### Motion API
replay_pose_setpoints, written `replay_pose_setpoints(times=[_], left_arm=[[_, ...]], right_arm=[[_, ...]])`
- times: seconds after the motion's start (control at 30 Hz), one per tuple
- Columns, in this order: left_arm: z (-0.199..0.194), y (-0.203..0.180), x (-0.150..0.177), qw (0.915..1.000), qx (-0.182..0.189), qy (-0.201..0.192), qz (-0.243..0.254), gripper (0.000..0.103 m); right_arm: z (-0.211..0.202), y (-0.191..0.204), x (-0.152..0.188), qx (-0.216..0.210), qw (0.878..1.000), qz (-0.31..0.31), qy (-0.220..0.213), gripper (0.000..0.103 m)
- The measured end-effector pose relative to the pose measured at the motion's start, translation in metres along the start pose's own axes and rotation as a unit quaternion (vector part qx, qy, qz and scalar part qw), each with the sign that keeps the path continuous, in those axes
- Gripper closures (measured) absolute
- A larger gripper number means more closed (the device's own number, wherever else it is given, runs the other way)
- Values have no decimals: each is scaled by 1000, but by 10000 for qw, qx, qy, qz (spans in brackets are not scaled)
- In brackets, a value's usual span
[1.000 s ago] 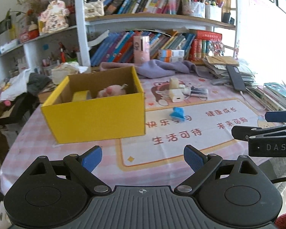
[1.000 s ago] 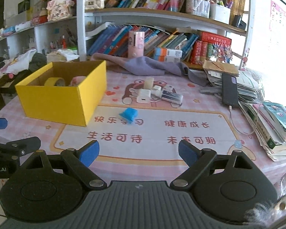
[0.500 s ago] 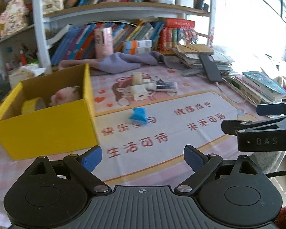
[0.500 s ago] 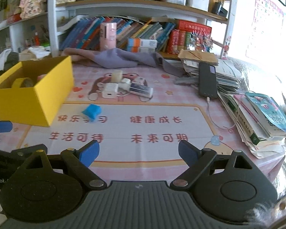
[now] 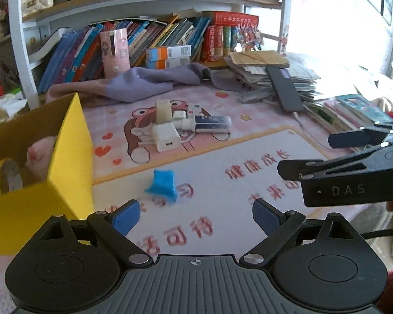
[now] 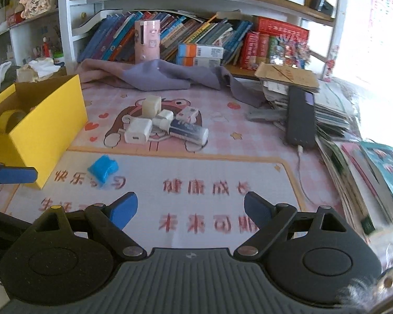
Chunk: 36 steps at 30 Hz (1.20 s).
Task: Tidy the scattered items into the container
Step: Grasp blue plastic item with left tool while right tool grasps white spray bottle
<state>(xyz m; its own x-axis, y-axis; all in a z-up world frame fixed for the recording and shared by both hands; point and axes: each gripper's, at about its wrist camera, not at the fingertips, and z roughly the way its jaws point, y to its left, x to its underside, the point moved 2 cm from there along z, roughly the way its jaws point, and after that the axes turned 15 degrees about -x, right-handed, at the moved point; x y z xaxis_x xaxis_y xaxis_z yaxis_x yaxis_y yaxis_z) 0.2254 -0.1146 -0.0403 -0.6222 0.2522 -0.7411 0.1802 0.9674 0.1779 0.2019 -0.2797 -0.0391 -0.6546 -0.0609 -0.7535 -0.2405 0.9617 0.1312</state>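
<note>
On the pink printed table mat [image 6: 222, 141], your task items lie ahead of both tools. Your left gripper [image 5: 196, 214] has its blue pads spread wide with nothing between them; the blue item [image 5: 162, 183] lies on the mat just beyond the pads, slightly toward the left pad. Your right gripper [image 6: 190, 208] is likewise spread wide and empty — from its camera the blue item [image 6: 103, 168] sits ahead and to the left, outside the gap between the pads.

Further back on the mat, note the cluster of small items: a white charger block [image 6: 138, 130], a cream cube [image 6: 151, 106], a smaller white adapter [image 6: 165, 117] and a blue-and-white tube-shaped item [image 6: 188, 130]. These touch or overlap one another and lie well apart from both tools.

The yellow box [image 6: 47, 128] stands at the left of the mat, open at the top. It holds a roll of yellow tape [image 6: 10, 117] and, seen from the left camera, a pink soft item [image 5: 40, 157]. The blue item lies near the box's right-hand corner — not touching it.

Beyond the mat lie a purple cloth [image 6: 157, 78] and a stack of papers [image 6: 314, 99] at the right.
</note>
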Motion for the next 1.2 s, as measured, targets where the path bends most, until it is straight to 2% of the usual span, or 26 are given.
replay_pose_setpoints(times=[0.23, 0.33, 0.4, 0.57, 0.67, 0.8, 0.87, 1.07, 1.2], left_arm=[[30, -10, -18, 9987, -506, 62, -54, 8], [44, -13, -23, 9980, -614, 109, -68, 8], [55, -12, -26, 9975, -651, 249, -133, 8], [82, -2, -32, 9930, -683, 797, -536, 9], [94, -1, -33, 9908, -897, 894, -488, 11], [111, 1, -31, 9875, -1034, 1091, -473, 38], [118, 3, -30, 9856, -993, 1254, -553, 46], [127, 4, -28, 9835, -913, 1430, -635, 56], [129, 5, -29, 9833, -919, 1433, -637, 60]], right_arm=[[34, -29, -33, -461, 9987, -164, 126, 16], [52, -42, -44, -646, 9973, -268, 226, 16], [64, -49, -50, -729, 9963, -350, 293, 17], [101, -57, -64, -958, 9910, -769, 536, 28], [118, -57, -71, -1110, 9857, -1123, 587, 30], [147, -58, -84, -1243, 9762, -1663, 621, 33], [161, -58, -91, -1299, 9722, -1832, 668, 36], [206, -63, -98, -1499, 9512, -2514, 978, 41], [228, -69, -94, -1709, 9408, -2634, 1275, 50]])
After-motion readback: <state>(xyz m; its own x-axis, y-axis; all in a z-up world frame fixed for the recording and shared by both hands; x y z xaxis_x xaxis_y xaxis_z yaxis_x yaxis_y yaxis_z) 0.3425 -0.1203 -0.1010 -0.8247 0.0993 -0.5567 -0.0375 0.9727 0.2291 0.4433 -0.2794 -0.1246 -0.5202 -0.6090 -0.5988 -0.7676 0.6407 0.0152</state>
